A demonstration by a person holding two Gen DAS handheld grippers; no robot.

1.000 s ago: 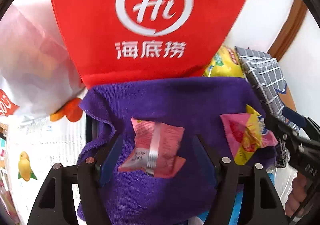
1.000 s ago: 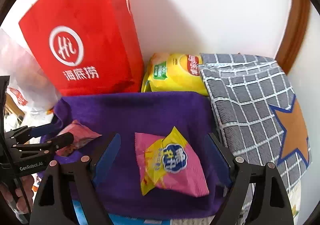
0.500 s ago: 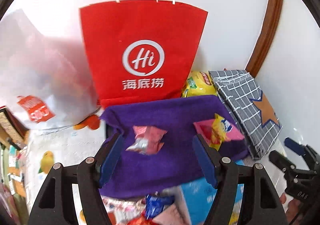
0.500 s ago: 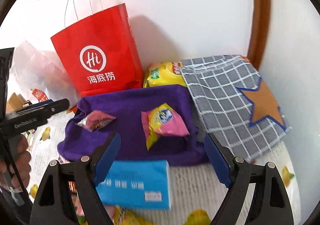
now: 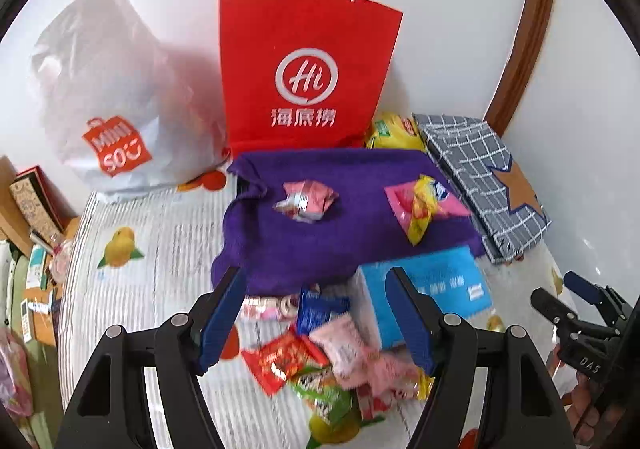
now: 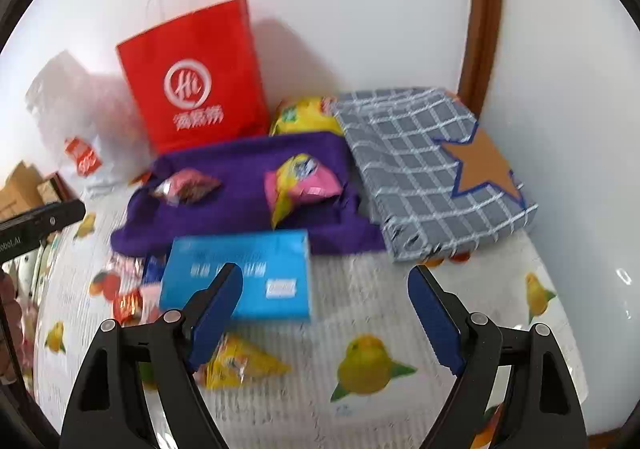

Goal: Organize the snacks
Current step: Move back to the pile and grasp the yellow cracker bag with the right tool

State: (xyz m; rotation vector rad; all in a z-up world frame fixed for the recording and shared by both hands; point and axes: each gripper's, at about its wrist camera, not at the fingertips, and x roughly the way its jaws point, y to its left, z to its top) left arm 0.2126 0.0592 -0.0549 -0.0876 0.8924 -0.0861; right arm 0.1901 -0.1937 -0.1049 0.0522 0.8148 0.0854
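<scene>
A purple towel (image 5: 344, 245) (image 6: 240, 165) lies on the table with a small pink snack packet (image 5: 306, 199) (image 6: 186, 185) on its left and a pink-and-yellow packet (image 5: 424, 205) (image 6: 300, 185) on its right. A pile of loose snack packets (image 5: 320, 357) (image 6: 136, 297) lies in front of the towel. A yellow snack packet (image 6: 240, 367) lies near my right gripper's left finger. My left gripper (image 5: 316, 313) is open and empty above the pile. My right gripper (image 6: 324, 313) is open and empty, over the tablecloth right of a blue box (image 6: 240, 277) (image 5: 436, 289).
A red paper bag (image 5: 304, 73) (image 6: 196, 81) stands against the wall behind the towel, with a white plastic bag (image 5: 108, 101) to its left. A yellow chip bag (image 5: 394, 131) (image 6: 306, 115) and a grey checked box (image 5: 484, 181) (image 6: 428, 169) sit at the right.
Both grippers have pulled back and up from the towel, leaving the two packets lying on it. The blue box and the snack pile have come into view.
</scene>
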